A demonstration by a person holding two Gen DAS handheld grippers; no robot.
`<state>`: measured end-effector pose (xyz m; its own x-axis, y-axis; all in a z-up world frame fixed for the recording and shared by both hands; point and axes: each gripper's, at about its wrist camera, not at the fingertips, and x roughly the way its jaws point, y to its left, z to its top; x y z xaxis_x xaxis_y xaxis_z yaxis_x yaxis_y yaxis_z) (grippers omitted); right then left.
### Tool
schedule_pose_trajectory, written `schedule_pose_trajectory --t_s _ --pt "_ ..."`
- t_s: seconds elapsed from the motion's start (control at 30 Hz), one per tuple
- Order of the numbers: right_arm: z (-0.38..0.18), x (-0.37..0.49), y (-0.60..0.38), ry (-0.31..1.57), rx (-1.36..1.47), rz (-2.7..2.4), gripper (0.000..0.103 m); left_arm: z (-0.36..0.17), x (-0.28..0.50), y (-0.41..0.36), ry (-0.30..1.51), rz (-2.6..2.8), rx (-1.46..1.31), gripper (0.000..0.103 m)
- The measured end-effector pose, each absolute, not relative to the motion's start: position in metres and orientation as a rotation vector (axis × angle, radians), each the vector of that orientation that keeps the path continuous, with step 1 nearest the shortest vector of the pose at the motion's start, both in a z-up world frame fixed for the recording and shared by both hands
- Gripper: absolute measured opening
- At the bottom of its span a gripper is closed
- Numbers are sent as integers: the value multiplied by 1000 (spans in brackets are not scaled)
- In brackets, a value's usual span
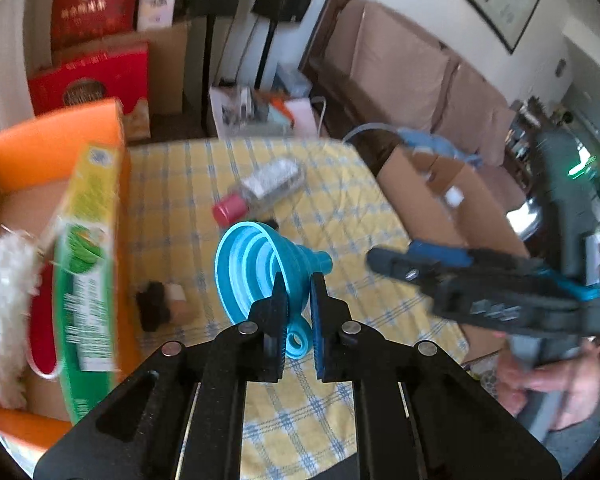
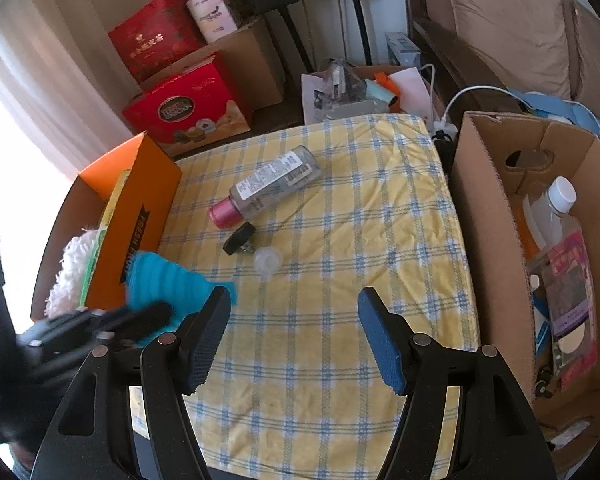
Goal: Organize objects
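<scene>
Left wrist view: the left gripper [image 1: 298, 300] is clenched on the rim of a blue funnel [image 1: 256, 272], held above the yellow checked cloth [image 1: 340, 216] beside the orange box [image 1: 52, 140]. Right wrist view: the right gripper [image 2: 292, 336] is released and holds nothing; a clear bottle [image 2: 268, 186] lies on the cloth.

Both wrist views look down closely, sharing the checkered cloth [image 1: 340, 208]

We see a blue collapsible funnel [image 1: 256, 264] clamped by its rim, spout tilted away, above the desk [image 2: 340, 240]. A clear bottle with a pink cap [image 2: 268, 188] lies on its side, a small black part [image 2: 239, 238] touching its cap.
</scene>
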<state>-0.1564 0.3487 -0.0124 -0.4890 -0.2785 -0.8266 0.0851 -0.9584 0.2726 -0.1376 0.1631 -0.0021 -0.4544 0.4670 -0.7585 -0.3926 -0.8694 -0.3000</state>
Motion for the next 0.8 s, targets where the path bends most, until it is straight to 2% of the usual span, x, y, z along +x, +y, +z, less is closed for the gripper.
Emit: schedule_pose_trajectory --t_s 0.17,0.43,0.57,0.7,0.8 --pt "-13 -156 329 -258 1441 -2495 65 35 -129 136 -112 2383 -1158 10" --pt "-25 -159 282 -187 1428 -2423 65 50 -128 97 -138 2443 -1153 10" --pt "-33 -162 263 -196 1426 -2371 61 49 -127 82 -153 2465 -1162 10" --pt "-42 -168 245 -194 1443 -2333 49 47 -127 71 -177 2475 -1168 10" --pt "-48 -173 235 -187 1457 -2309 46 46 -126 64 -187 2479 -1171 10"
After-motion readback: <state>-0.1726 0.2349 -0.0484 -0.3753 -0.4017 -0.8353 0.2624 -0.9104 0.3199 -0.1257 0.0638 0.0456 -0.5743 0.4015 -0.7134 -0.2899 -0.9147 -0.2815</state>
